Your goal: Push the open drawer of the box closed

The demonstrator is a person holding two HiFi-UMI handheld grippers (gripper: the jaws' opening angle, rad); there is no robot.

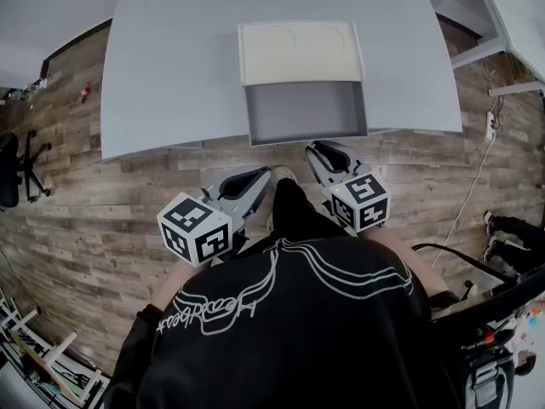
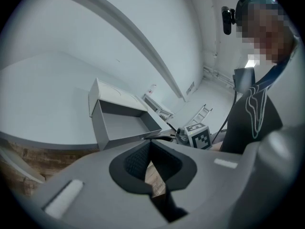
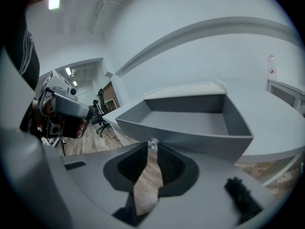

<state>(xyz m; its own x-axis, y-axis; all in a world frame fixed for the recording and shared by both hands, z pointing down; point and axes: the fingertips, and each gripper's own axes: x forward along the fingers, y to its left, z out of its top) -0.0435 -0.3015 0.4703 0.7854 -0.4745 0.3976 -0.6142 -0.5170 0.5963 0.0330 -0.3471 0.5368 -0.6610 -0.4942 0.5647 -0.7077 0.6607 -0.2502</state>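
A cream-topped box (image 1: pixel 298 51) stands on the grey table (image 1: pixel 170 75). Its grey drawer (image 1: pixel 305 113) is pulled out toward me and reaches the table's front edge. The drawer is empty in the left gripper view (image 2: pixel 121 125) and in the right gripper view (image 3: pixel 186 123). My right gripper (image 1: pixel 317 149) sits just below the drawer's front wall (image 3: pixel 190 140), jaws shut, tips close to it. My left gripper (image 1: pixel 262 175) hangs lower and to the left, over the floor, jaws shut and empty. Its view shows the drawer's left corner ahead.
The wooden floor (image 1: pixel 102 228) lies under both grippers. An office chair (image 1: pixel 17 169) stands at far left. A white table (image 1: pixel 511 15) is at the back right, with a power strip and cable (image 1: pixel 490 126) beside it. Someone's shoes (image 1: pixel 511 228) are at the right edge.
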